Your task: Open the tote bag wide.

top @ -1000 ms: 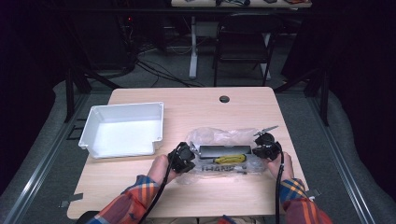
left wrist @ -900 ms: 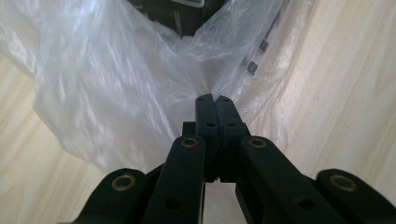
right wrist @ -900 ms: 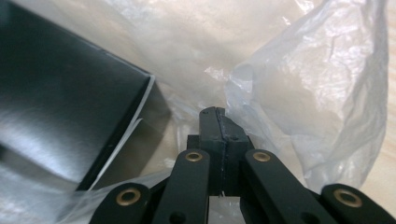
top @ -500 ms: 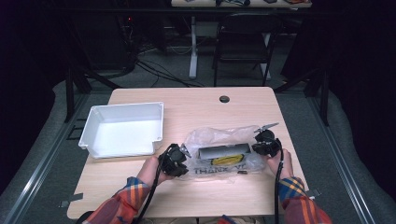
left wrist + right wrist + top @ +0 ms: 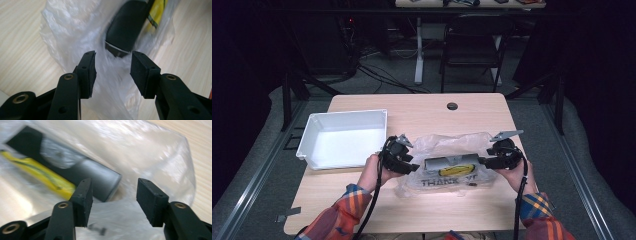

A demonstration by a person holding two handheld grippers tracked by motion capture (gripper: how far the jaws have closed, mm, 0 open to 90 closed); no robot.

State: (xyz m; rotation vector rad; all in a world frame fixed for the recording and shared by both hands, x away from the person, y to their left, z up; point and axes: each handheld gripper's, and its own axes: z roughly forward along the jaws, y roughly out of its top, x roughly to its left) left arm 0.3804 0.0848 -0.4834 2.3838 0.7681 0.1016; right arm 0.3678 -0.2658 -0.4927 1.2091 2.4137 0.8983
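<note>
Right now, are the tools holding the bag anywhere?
No. Both the left tool and right tool have just been opening; the bag lies loose between them.

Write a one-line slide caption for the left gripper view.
Left gripper, jaws just opened and apart, above a crinkled clear plastic bag holding a dark cylinder and a yellow item on the wooden table.

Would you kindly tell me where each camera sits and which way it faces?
High view: above the person's side, facing forward and down on the table; forearms, left gripper, right gripper.
Left gripper view: rides the left gripper, jaws apart, facing the plastic bag.
Right gripper view: rides the right gripper, jaws apart.
All share the bag and its grey cylinder.
</note>
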